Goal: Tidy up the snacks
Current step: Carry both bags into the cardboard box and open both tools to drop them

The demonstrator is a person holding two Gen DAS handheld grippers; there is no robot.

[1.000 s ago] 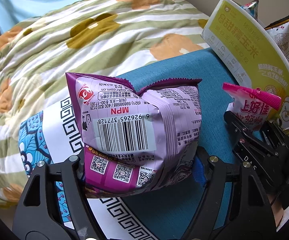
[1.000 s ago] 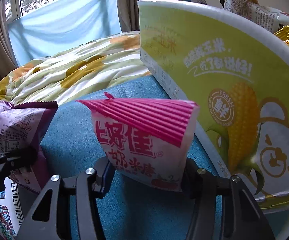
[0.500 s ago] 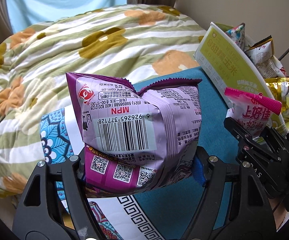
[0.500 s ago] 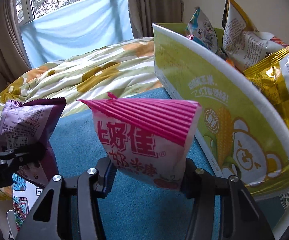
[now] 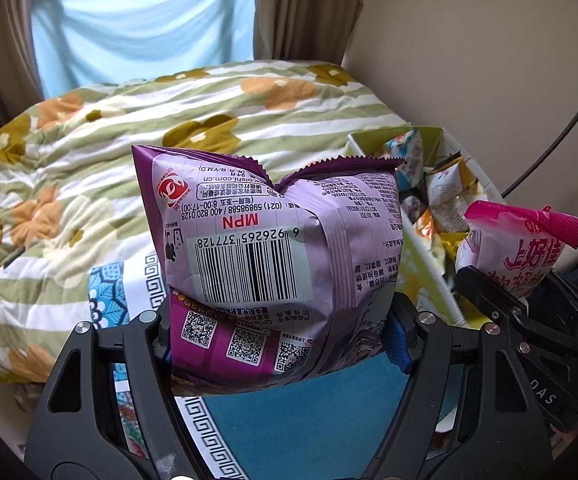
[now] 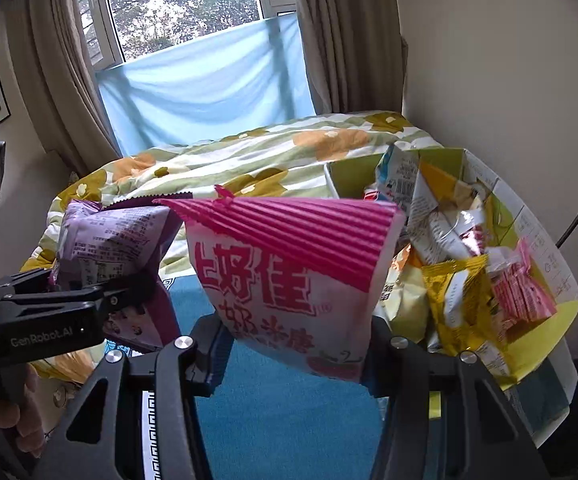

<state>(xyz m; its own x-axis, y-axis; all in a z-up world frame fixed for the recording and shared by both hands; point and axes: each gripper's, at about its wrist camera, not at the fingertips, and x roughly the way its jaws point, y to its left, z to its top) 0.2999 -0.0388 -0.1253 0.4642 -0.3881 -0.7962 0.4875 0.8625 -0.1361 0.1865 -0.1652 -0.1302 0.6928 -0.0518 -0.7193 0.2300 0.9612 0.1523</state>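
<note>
Left hand-held gripper point(image 5: 281, 344) clamps our purple bag point(image 5: 273, 248), right hand-held gripper point(image 6: 293, 356) our pink bag point(image 6: 289, 280), both aloft beside the box point(image 6: 537, 240); next we carry them over it and release.

Soft daylight from the window point(image 6: 193, 4); sharp focus, fisheye-bent edges, dark corners.

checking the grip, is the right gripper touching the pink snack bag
Touching: the right wrist view shows the right gripper with both pads pressed into the pink snack bag.
</note>
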